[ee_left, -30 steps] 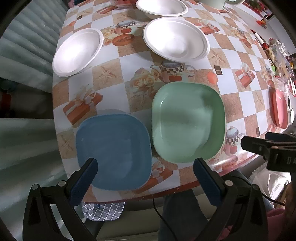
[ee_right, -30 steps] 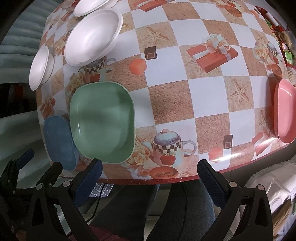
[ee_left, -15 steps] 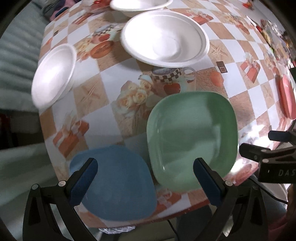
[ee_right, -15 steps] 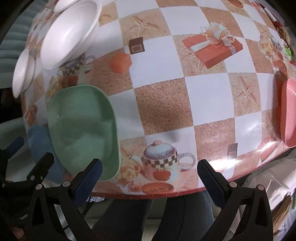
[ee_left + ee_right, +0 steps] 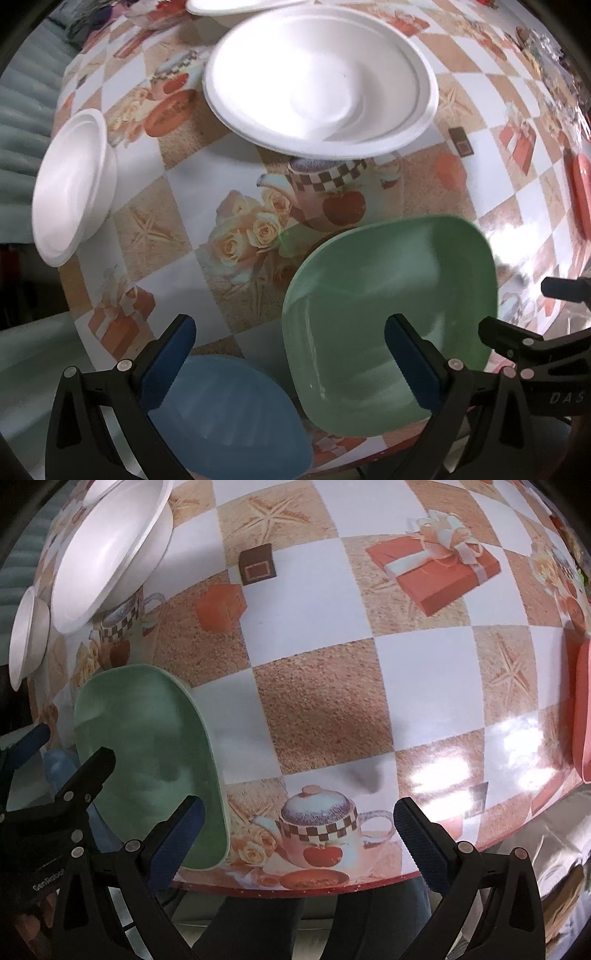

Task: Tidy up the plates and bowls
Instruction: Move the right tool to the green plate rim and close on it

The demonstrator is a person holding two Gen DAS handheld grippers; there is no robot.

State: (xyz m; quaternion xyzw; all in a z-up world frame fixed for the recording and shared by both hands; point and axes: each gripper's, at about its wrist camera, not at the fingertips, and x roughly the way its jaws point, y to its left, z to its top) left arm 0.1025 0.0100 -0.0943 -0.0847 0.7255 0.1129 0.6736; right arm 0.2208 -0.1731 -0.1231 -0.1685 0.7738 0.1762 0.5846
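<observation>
A green square plate [image 5: 391,295] and a blue square plate [image 5: 229,417] lie side by side at the table's near edge. My left gripper [image 5: 290,360] is open and empty, low over both plates. Beyond it sit a large white bowl [image 5: 317,81], a small white bowl [image 5: 74,181] at the left and another white dish [image 5: 236,5] at the far edge. My right gripper [image 5: 299,840] is open and empty over the table's front edge, just right of the green plate [image 5: 147,753]. A pink plate [image 5: 583,716] lies at the far right.
The table carries a glossy checked cloth [image 5: 325,694] printed with teapots, gifts and starfish. Small cluttered items [image 5: 535,40] line the far right side. The person's legs [image 5: 314,926] show below the front edge.
Both grippers have moved forward and lower over the table. The plates and bowls now look larger and closer. Nothing was taken hold of; the dishes have not moved.
</observation>
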